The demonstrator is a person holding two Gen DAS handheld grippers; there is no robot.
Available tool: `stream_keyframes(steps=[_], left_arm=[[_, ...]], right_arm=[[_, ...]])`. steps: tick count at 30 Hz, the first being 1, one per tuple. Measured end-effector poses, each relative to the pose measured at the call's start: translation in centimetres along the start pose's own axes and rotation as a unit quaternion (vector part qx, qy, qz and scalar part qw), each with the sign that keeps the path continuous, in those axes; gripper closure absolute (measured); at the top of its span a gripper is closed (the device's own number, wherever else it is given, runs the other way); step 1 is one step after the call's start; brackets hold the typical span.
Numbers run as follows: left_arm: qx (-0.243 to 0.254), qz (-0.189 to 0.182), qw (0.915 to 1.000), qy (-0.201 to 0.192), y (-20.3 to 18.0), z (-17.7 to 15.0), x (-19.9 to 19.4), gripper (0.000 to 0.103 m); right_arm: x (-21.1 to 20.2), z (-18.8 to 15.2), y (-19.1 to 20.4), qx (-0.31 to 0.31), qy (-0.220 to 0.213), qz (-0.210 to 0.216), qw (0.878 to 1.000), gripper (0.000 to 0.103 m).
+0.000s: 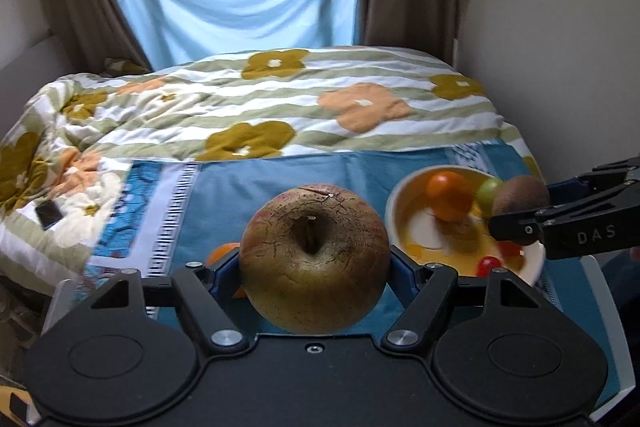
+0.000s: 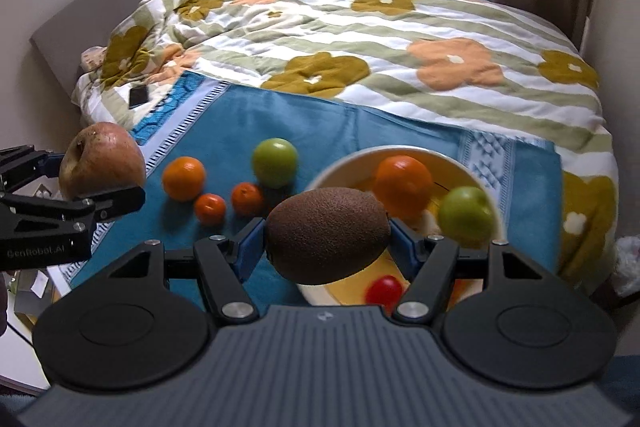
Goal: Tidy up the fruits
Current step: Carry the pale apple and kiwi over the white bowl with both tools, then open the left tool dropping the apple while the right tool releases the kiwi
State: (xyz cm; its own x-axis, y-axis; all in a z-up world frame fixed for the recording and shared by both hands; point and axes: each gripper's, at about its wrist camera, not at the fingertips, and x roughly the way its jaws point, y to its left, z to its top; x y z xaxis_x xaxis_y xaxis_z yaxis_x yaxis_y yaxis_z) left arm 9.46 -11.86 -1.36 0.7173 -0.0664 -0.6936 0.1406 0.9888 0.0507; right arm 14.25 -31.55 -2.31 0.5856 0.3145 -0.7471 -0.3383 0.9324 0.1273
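We hold the left gripper clamped on a big russet apple, stem end facing the cam, blue pads pressing both its sides. The right gripper is clenched on a brown kiwi, long axis across the jaws, pads tight at both ends.

Landmark: the white bowl w/ yellow inside, sitting on the blue cloth at the foot of the bed. The kiwi hangs above the bowl's near-left rim. The apple is up in the air well left of the bowl, over the cloth's left edge.

Inside the bowl: an orange, a green fruit just right of it, and a small red fruit at the near side.

Left of the bowl, on the cloth: another green fruit nearest its rim, two small tangerines and side by side, then a larger orange furthest out. None touch the bowl.

Beyond the bowl lies the flowered duvet; a dark phone rests on it far left of the bowl.
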Motion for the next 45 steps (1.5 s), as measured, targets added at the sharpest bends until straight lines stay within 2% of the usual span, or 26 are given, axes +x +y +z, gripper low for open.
stream_keyframes(steps=[12,25,29,31,33,45], left_arm=[[0.052,-0.052,0.9970,0.023,-7.1,0.8,6.6,0.026],[0.116,-0.062,0.9893,0.063,-10.9,0.9,13.0,0.025],[0.116,-0.064,0.9885,0.073,-11.1,0.9,13.4,0.024],[0.128,-0.054,0.9888,0.055,-11.2,1.0,12.7,0.011],[0.137,-0.046,0.9889,0.032,-11.1,1.3,11.6,0.004],[0.073,-0.015,0.9971,0.018,-6.5,1.8,8.0,0.003]], right_arm=[[1.5,-1.8,-6.4,0.044,-0.004,-0.043,0.998,0.023],[2.8,-2.6,-10.4,0.083,0.005,-0.059,0.995,0.023],[3.0,-2.6,-11.0,0.089,0.007,-0.060,0.994,0.023],[3.1,-2.6,-11.2,0.093,0.006,-0.059,0.994,0.023],[3.1,-2.4,-11.4,0.096,0.005,-0.058,0.994,0.023],[3.9,-1.2,-9.9,0.089,0.008,-0.036,0.995,0.023]])
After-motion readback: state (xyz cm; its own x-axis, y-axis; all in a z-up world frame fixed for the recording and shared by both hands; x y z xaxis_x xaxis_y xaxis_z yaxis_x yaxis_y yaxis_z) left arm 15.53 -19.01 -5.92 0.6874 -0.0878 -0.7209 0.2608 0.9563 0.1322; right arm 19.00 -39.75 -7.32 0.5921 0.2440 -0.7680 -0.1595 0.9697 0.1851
